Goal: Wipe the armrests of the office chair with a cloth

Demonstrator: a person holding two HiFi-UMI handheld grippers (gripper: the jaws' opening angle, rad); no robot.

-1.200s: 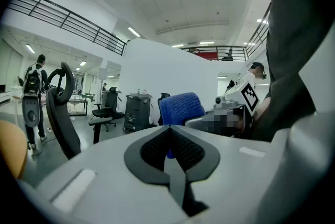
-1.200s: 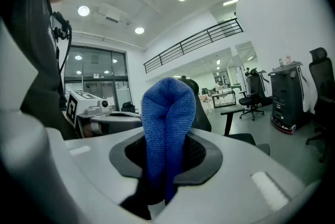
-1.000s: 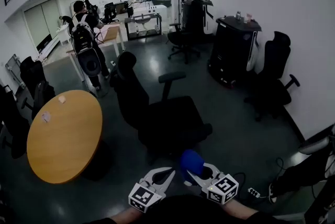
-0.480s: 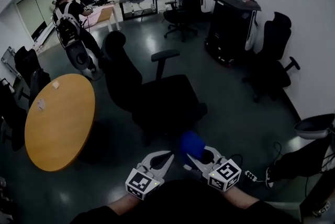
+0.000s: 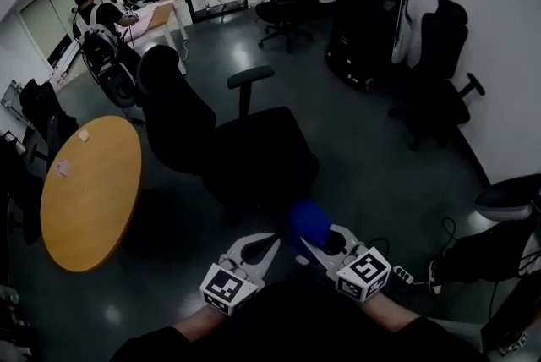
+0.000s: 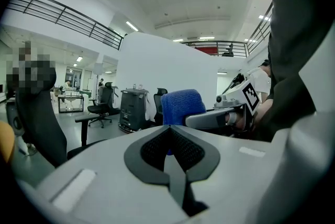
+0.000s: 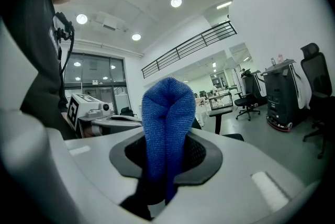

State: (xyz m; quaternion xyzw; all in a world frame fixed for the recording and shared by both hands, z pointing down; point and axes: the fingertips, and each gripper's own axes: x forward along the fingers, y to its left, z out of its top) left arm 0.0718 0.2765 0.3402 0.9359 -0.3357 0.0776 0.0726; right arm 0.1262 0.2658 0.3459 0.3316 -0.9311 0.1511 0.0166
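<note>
A black office chair (image 5: 254,153) stands on the floor ahead of me, its one visible armrest (image 5: 251,77) raised on the far side of the seat. My right gripper (image 5: 317,244) is shut on a folded blue cloth (image 5: 308,221), which bulges up out of the jaws (image 7: 167,129). It hangs just short of the seat's near edge. My left gripper (image 5: 258,249) sits beside it, shut with nothing between its pads (image 6: 168,127). The left gripper view shows the blue cloth (image 6: 181,106) and the armrest (image 6: 94,118) beyond.
A round wooden table (image 5: 89,191) stands left of the chair. More black chairs (image 5: 439,90) and a dark cabinet (image 5: 368,22) line the right wall. A person with a backpack (image 5: 97,39) stands at the far left. A power strip (image 5: 401,274) lies on the floor at right.
The view has closed in on the chair, which now sits lower and further left. Both grippers keep their pose; the cloth stays in the right one.
</note>
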